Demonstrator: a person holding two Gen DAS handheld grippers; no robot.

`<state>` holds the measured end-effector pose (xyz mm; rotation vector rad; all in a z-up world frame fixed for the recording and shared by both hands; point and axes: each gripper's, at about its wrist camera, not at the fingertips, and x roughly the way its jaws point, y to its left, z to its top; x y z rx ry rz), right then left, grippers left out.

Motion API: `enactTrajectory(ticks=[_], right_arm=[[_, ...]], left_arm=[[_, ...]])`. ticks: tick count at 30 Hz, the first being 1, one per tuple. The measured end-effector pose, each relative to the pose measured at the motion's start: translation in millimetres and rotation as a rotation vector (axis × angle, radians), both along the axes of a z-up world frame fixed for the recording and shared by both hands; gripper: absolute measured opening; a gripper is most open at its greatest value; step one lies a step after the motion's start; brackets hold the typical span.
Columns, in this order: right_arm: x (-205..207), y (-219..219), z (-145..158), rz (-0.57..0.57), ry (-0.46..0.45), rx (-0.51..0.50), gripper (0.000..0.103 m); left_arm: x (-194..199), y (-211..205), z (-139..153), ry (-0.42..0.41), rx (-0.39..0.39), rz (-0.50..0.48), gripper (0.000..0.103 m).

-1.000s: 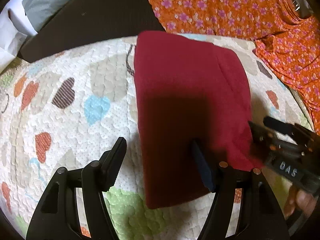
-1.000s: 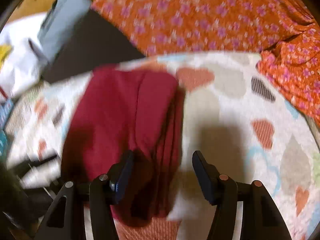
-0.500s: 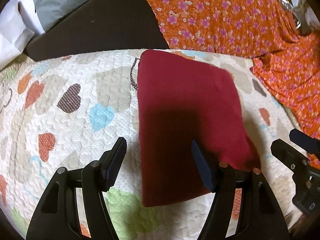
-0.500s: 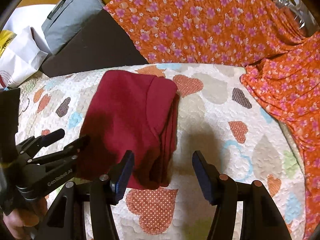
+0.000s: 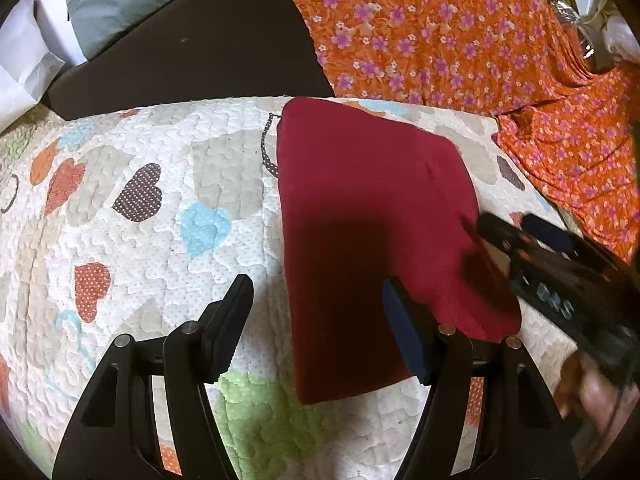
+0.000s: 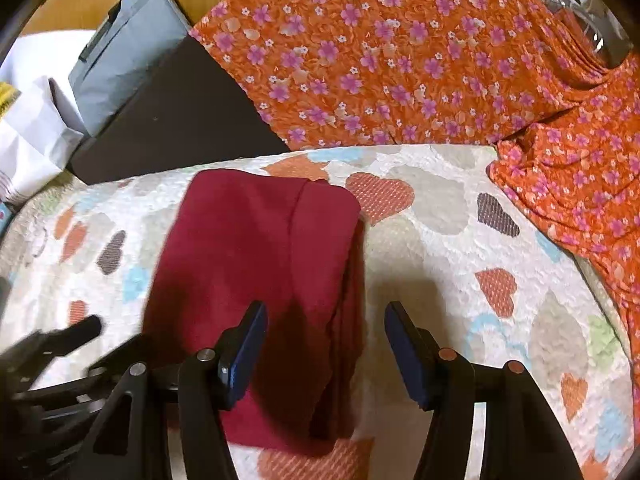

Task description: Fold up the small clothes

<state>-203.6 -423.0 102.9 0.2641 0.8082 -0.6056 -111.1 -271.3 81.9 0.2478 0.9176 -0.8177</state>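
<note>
Left wrist view: one red garment (image 5: 372,216) folded to compact rectangle, flat on heart-print quilt (image 5: 132,184), reaching its far edge. Judged nearly done; perhaps one fold or tidying left. Left gripper (image 5: 316,320) jaws apart, empty, straddling near-left edge. Right gripper (image 6: 324,344) likewise apart, over near-right edge. Count: garment 1, grippers 2.

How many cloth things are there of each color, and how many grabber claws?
Dark red folded garment: 1
Orange flowered cloth: 1
Heart-patterned quilt: 1
Grabbers: 2, the left gripper and the right gripper, both open
Total: 5
</note>
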Motion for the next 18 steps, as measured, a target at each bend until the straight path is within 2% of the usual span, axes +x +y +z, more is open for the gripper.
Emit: enactTrajectory(ticks=[5,9,11,18], right_arm=[[5,-7,-8,0.0,-0.023,-0.052,0.059],[5,-10,-11,0.008,-0.062,-0.056,0.059],[6,-10,-14,0.009,-0.049,-0.063,0.059],[6,-16,-27,0.005,-0.065,-0.01,0.059]], left_arm=[[3,-2,-6,0.027,-0.017,-0.01,0.067],[8,-9,-7,0.046,-0.043,-0.012,0.067],[9,-13,-8,0.051,-0.046,-0.015,0.067],[9,-19,-17,0.064,-0.016,-0.031,0.067]])
